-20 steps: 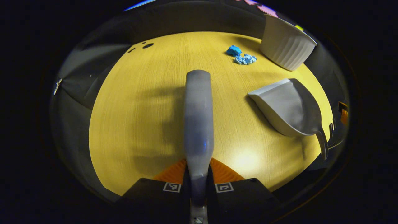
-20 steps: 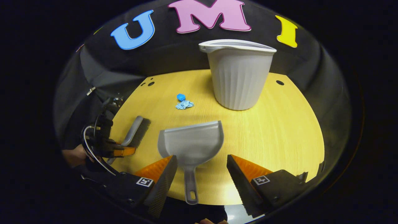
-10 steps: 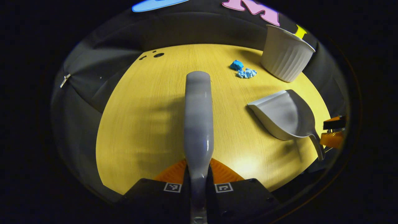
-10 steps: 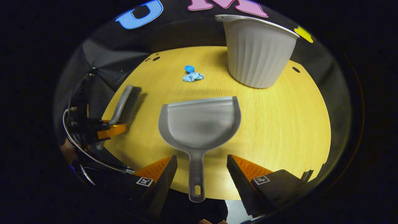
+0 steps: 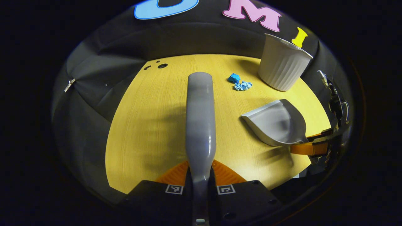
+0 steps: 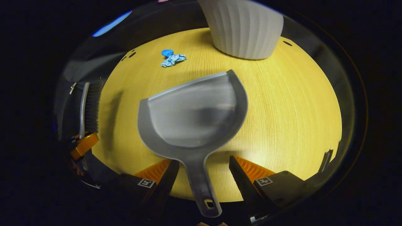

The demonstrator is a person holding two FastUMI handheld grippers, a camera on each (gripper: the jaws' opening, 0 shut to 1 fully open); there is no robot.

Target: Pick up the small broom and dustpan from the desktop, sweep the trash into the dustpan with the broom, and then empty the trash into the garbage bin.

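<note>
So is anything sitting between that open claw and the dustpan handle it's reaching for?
Nothing visible is. In the right gripper view the right claw is open, with the dustpan handle already lying in the gap between its fingers. The blue trash and the bin sit farther off on the table.

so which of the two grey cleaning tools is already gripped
The small broom: the left gripper is shut on its handle. The dustpan lies on the desktop, its handle between the right gripper's open jaws, ungripped.
</note>
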